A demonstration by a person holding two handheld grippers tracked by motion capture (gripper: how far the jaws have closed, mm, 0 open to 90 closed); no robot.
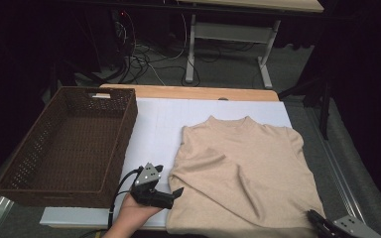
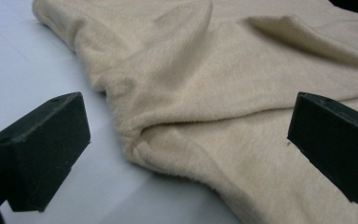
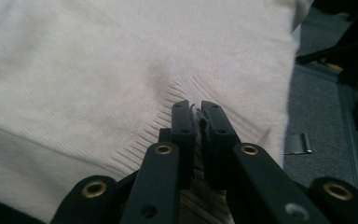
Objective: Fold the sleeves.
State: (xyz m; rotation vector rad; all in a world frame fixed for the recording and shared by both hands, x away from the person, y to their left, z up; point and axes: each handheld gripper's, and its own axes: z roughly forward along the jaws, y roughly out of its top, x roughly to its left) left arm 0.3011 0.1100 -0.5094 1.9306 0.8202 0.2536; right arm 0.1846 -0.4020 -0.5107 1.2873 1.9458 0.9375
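Note:
A beige knitted sweater (image 1: 243, 168) lies flat on the white table top (image 1: 158, 124), neck toward the far edge. My left gripper (image 1: 171, 194) rests at the sweater's near left edge, held by a hand, with its jaws wide open on either side of a rumpled fold of the sweater (image 2: 168, 135). At the near right corner my right gripper (image 1: 313, 218) is shut on the ribbed hem of the sweater (image 3: 186, 93), and the knit puckers toward the right gripper (image 3: 197, 114) where its two black jaws meet.
A dark brown woven basket (image 1: 69, 144) stands empty at the table's left side. Beyond the far edge are another table's white legs (image 1: 191, 47) and tangled cables on the grey floor. A small metal clip (image 3: 300, 143) lies on the floor right of the sweater.

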